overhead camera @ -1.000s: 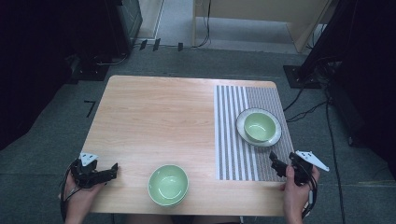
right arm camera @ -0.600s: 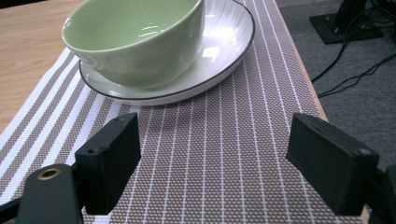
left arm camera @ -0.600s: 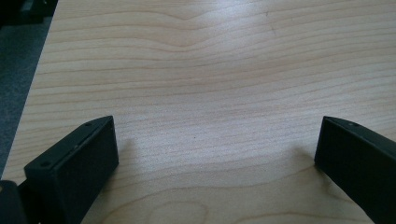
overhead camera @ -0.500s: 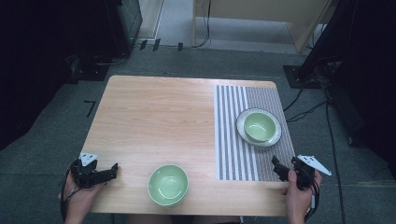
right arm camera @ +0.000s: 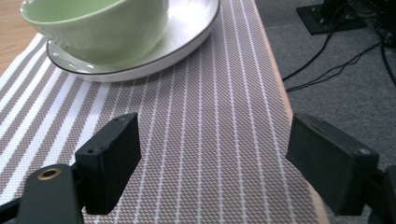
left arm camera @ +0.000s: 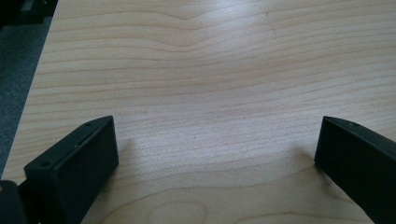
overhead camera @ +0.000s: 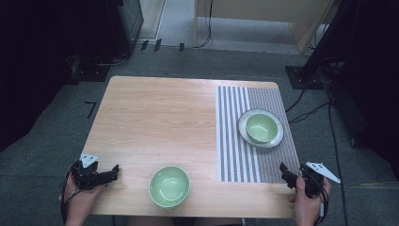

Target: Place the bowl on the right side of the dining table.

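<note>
A green bowl (overhead camera: 261,127) sits on a white plate (overhead camera: 277,139) on the striped placemat (overhead camera: 235,141) at the table's right side; the right gripper view has the same bowl (right arm camera: 93,28) on its plate (right arm camera: 187,32) ahead. A second green bowl (overhead camera: 169,186) rests on bare wood near the front edge. My left gripper (overhead camera: 113,172) is open at the front left corner, its jaws wide apart over bare wood (left arm camera: 210,116). My right gripper (overhead camera: 284,170) is open at the front right corner over the placemat (right arm camera: 210,140), nothing between its jaws.
The wooden table (overhead camera: 155,117) stands on grey carpet. Cables (overhead camera: 306,113) trail on the floor to the right, beside a dark stand base (overhead camera: 303,77). Dark equipment (overhead camera: 122,28) stands beyond the far left corner and a wooden cabinet (overhead camera: 263,19) beyond the far edge.
My right gripper has drawn back slightly toward the front right corner. The left gripper and both bowls stay where they were.
</note>
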Demonstrator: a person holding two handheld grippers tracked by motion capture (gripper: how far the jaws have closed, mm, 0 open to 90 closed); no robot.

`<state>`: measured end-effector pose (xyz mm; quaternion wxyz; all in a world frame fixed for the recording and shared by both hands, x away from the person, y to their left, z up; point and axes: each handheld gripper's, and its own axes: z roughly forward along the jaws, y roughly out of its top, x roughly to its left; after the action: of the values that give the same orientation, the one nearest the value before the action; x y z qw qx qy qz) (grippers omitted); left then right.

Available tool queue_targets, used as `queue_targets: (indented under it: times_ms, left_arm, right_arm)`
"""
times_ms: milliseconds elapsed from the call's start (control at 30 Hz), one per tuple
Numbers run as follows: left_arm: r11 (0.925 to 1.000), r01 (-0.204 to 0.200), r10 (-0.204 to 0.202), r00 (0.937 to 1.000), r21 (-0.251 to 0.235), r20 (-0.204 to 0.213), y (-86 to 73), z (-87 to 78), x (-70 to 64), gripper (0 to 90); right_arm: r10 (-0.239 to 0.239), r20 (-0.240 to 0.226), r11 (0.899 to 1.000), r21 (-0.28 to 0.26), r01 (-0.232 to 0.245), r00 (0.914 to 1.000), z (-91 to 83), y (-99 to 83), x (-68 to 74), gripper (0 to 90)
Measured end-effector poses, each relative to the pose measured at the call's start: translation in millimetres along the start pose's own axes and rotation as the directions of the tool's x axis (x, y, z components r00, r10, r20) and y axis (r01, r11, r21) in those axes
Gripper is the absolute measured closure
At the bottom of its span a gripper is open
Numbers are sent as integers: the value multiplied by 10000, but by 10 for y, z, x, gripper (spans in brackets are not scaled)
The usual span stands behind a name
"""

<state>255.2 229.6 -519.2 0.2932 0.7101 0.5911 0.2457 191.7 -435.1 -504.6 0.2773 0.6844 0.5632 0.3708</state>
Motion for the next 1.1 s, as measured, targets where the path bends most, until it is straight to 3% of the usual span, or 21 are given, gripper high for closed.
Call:
queue_targets:
  times_ms: [367, 533, 667, 933, 1100]
  left_arm:
    - [10000, 9, -9, 10000, 0, -3, 0, 0, 0, 0]
    - [10000, 9, -9, 10000, 0, -4, 0, 0, 0, 0]
    - [10000, 6, -6, 10000, 1, -6, 0, 0, 0, 0]
    - [10000, 17, -17, 10000, 0, -17, -1, 0, 1, 0]
    - [10000, 19, -19, 10000, 3, -19, -1, -1, 1, 0]
  right_arm:
    - [-233, -31, 9991, 364, 234, 9997, 1, -107, -90, 173]
    - [-339, -169, 9962, 797, 352, 9993, 62, -159, -67, 174]
    - [-426, -219, 9955, 843, 444, 9988, 80, -160, -48, 174]
    - [-930, -126, 9904, 1013, 938, 9956, 99, -170, 14, 172]
    - [-1534, 139, 9815, 1182, 1507, 9881, 119, -178, 69, 162]
